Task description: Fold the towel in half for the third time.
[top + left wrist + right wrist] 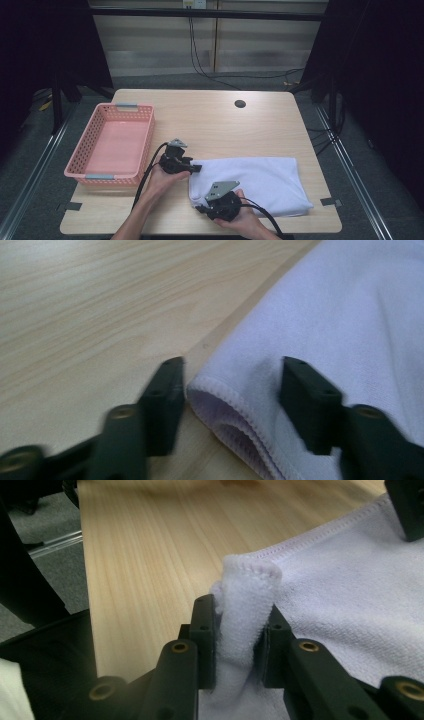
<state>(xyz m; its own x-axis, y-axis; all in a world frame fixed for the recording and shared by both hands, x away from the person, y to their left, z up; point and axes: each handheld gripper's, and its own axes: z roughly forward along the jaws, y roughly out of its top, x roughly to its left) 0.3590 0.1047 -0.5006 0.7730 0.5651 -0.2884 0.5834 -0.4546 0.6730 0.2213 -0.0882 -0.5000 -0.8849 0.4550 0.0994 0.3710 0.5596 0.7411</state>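
Note:
A folded white towel lies on the near right part of the wooden table. My left gripper is at the towel's far left corner. In the left gripper view it is open, its jaws on either side of the layered towel corner without pinching it. My right gripper is at the near left corner. In the right gripper view it is shut on a bunched-up fold of the towel, which sticks up between the jaws.
An empty pink plastic basket stands at the left side of the table, close to my left hand. A round cable hole is in the far middle of the tabletop. Cables trail from both grippers toward the near edge.

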